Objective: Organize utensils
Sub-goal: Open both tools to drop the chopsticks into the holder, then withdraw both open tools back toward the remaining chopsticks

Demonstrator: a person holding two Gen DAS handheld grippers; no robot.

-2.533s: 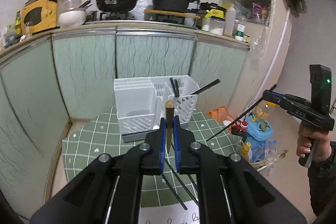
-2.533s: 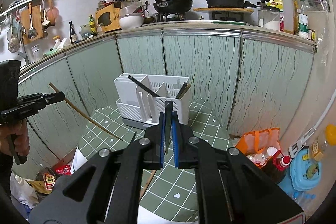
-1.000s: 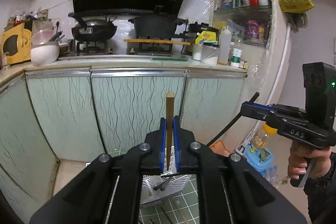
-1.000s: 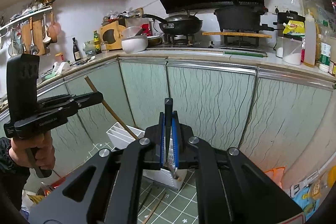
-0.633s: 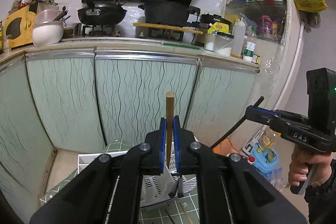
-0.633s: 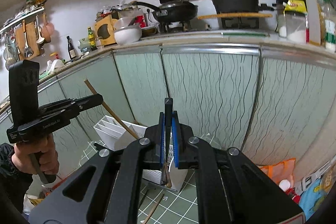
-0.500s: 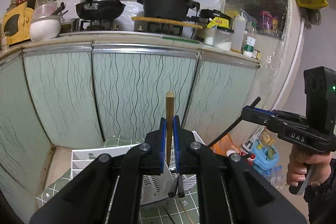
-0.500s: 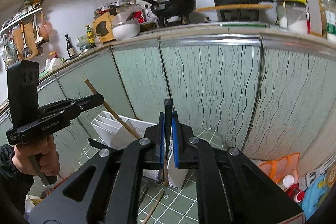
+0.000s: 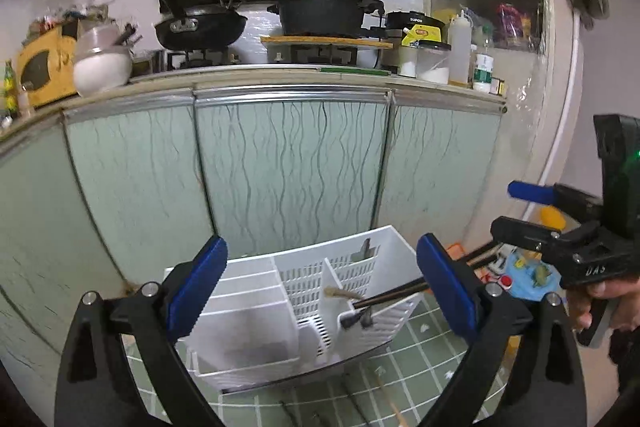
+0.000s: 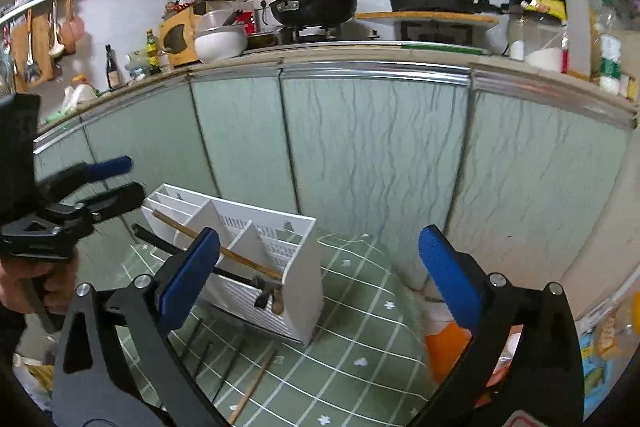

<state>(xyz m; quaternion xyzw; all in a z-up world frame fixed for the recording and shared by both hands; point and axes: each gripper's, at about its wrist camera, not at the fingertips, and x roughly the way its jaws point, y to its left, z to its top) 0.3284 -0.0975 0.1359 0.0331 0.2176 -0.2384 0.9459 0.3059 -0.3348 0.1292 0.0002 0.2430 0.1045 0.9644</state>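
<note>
A white slotted utensil holder [image 9: 256, 319] stands on the green checked tablecloth [image 10: 360, 331]. A wooden chopstick [image 10: 224, 251] and a dark chopstick [image 9: 392, 295] lean in its right-hand compartment, tips down. My left gripper [image 9: 320, 283] hangs just above and in front of the holder; its jaws are opening wide, with nothing between the blue pads. My right gripper [image 10: 318, 275] is likewise opening and empty over the holder [image 10: 300, 267]. Each gripper shows in the other's view, the right gripper [image 9: 516, 211] at the right and the left gripper [image 10: 112, 179] at the left.
More chopsticks lie loose on the cloth in front of the holder, one wooden [image 10: 252, 387] and some dark [image 10: 200, 347]. Pale green cabinet doors [image 9: 288, 171] rise close behind the table. An orange bag [image 10: 444, 351] sits on the floor to the right.
Both grippers were shut on upright chopsticks, wooden in the left, dark in the right. Both have sunk toward the holder and opened, and the two chopsticks now lean in it.
</note>
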